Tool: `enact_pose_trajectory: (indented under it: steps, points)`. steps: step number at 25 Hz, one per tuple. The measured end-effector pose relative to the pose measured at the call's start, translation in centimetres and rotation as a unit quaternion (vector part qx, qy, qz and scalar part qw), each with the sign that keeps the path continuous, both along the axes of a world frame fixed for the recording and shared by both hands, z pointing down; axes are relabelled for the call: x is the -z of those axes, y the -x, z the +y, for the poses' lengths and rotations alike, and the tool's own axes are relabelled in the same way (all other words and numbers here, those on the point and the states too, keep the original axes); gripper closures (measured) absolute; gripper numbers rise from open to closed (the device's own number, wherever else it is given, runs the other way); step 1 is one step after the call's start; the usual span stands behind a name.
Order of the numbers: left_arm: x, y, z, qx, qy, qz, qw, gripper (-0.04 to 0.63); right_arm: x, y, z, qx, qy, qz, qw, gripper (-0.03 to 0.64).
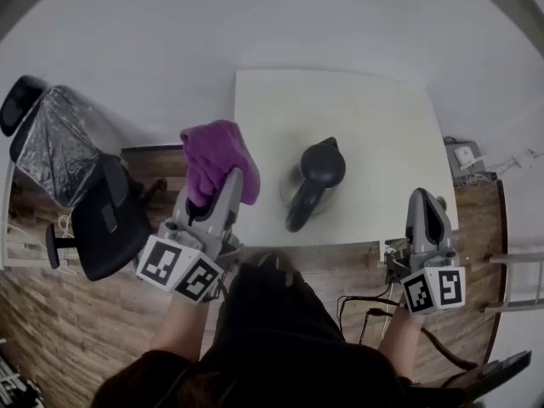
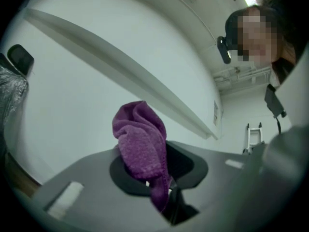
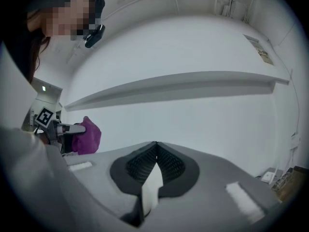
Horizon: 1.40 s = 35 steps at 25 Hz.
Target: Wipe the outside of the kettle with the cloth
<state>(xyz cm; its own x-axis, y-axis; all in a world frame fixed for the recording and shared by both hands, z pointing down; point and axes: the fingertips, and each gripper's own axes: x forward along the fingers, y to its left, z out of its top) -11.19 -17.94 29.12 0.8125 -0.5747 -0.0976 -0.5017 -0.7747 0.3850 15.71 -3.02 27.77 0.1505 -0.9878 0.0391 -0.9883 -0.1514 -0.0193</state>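
A dark grey kettle (image 1: 314, 181) stands on the white table (image 1: 374, 117), its handle toward the near edge. My left gripper (image 1: 228, 181) is shut on a purple cloth (image 1: 217, 160), held up left of the kettle and off the table's left side. The cloth (image 2: 142, 149) bunches between the jaws in the left gripper view. My right gripper (image 1: 422, 202) hovers at the table's near right corner, shut with nothing between its pads (image 3: 166, 166). From the right gripper view the cloth (image 3: 88, 138) shows far left. Neither gripper touches the kettle.
A black office chair (image 1: 106, 219) and a silver foil-covered object (image 1: 55, 147) stand at the left. A power socket and cables (image 1: 467, 158) lie on the wooden floor at the right. A white wall with a ledge (image 3: 183, 86) fills the gripper views.
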Motion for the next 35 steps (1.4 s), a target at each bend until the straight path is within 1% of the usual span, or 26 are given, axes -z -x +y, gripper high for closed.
enact_pose_trajectory:
  steps: [3, 7, 9, 11, 14, 18, 21, 23, 25, 27, 29, 31, 33, 35]
  points:
    - [-0.4, 0.5, 3.9, 0.024, -0.012, -0.008, 0.9996, 0.511, -0.1, 0.0, 1.2, 0.025, -0.012, 0.005, 1.000, 0.615]
    - [-1.5, 1.9, 9.5, 0.075, -0.010, -0.027, 0.9968, 0.511, -0.7, 1.0, 2.9, 0.055, -0.002, 0.021, 0.998, 0.615]
    - [-1.5, 2.8, 12.4, 0.092, -0.019, -0.036, 0.9949, 0.511, -0.7, 1.9, 3.7, 0.074, -0.007, 0.023, 0.997, 0.615]
    - [-1.5, 4.0, 14.8, 0.108, -0.026, -0.043, 0.9929, 0.511, -0.6, 2.8, 4.8, 0.084, -0.013, 0.025, 0.996, 0.615]
    - [-1.5, 5.6, 17.3, 0.127, -0.023, -0.041, 0.9907, 0.511, -0.4, 3.8, 6.6, 0.087, -0.019, 0.025, 0.996, 0.615]
    - [-1.2, 6.7, 18.9, 0.131, -0.020, -0.038, 0.9905, 0.511, -0.1, 4.4, 8.7, 0.083, -0.029, 0.028, 0.996, 0.615]
    - [-0.8, 7.1, 18.9, 0.125, -0.010, -0.023, 0.9919, 0.511, 0.0, 5.1, 9.3, 0.081, -0.033, 0.031, 0.996, 0.615]
    - [-0.4, 6.9, 18.7, 0.114, -0.010, -0.020, 0.9932, 0.511, 0.0, 5.6, 9.8, 0.077, -0.032, 0.029, 0.996, 0.615]
    - [0.3, 6.6, 18.3, 0.100, -0.022, -0.023, 0.9945, 0.511, 0.1, 6.1, 10.4, 0.066, -0.033, 0.021, 0.997, 0.615]
    - [1.5, 6.5, 17.9, 0.093, -0.044, -0.026, 0.9943, 0.511, 0.4, 6.6, 11.1, 0.050, -0.036, 0.019, 0.998, 0.615]
    - [2.5, 6.7, 18.0, 0.096, -0.070, -0.041, 0.9921, 0.511, 0.7, 7.2, 11.8, 0.028, -0.036, 0.027, 0.999, 0.615]
    - [2.8, 7.1, 18.6, 0.097, -0.099, -0.076, 0.9875, 0.511, 1.0, 7.7, 13.1, -0.001, -0.035, 0.044, 0.998, 0.615]
    - [2.4, 8.3, 19.1, 0.103, -0.125, -0.119, 0.9796, 0.511, 1.1, 8.3, 14.5, -0.027, -0.031, 0.064, 0.997, 0.615]
    - [1.3, 10.0, 18.8, 0.118, -0.133, -0.155, 0.9717, 0.511, 0.9, 9.0, 15.6, -0.042, -0.027, 0.074, 0.996, 0.615]
